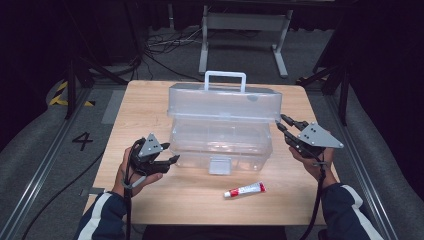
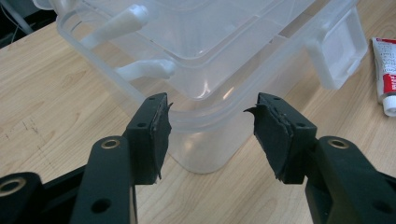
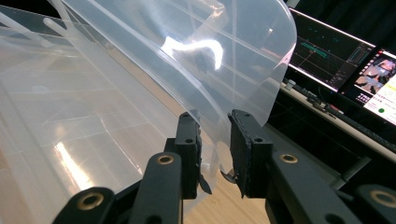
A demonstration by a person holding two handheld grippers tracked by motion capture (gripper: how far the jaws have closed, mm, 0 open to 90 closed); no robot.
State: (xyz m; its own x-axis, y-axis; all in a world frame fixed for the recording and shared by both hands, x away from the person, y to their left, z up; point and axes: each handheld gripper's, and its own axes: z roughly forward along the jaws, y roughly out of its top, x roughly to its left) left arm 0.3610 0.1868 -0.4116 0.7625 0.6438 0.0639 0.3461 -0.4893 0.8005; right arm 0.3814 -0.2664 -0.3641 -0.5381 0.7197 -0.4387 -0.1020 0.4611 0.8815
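A clear, translucent plastic storage box (image 1: 221, 145) with a rectangular body sits at the middle of the light wooden table (image 1: 150, 200), and its domed clear lid (image 1: 225, 102), which carries a white loop handle (image 1: 225, 77) on top, is raised at the front so that a gap shows between lid and body. Nothing can be made out inside the box; its walls and floor look bare through the plastic. A white flap latch (image 1: 220, 165) hangs at the middle of the box's front wall. In front of the box, slightly toward its right end, a small white tube with red print (image 1: 244, 190) lies flat on the table, apart from the box. The right gripper (image 1: 283, 123) is held at the box's right end, angled up and in toward the lid's front right corner; in the right gripper view its jaws stand narrowly apart with the lid's thin clear edge (image 3: 212, 140) between them, and the pads look close against it, though whether they truly press on it cannot be told. The right hand (image 1: 312, 155) holds that gripper just off the box's right side, forearm coming up from below. The left gripper (image 1: 170, 160) rests low at the box's front left corner, pointing toward it; in the left gripper view its jaws stand open on either side of the rounded corner (image 2: 205, 154) of the box, not touching it. The left hand (image 1: 132, 170) lies near the table just left of the box.
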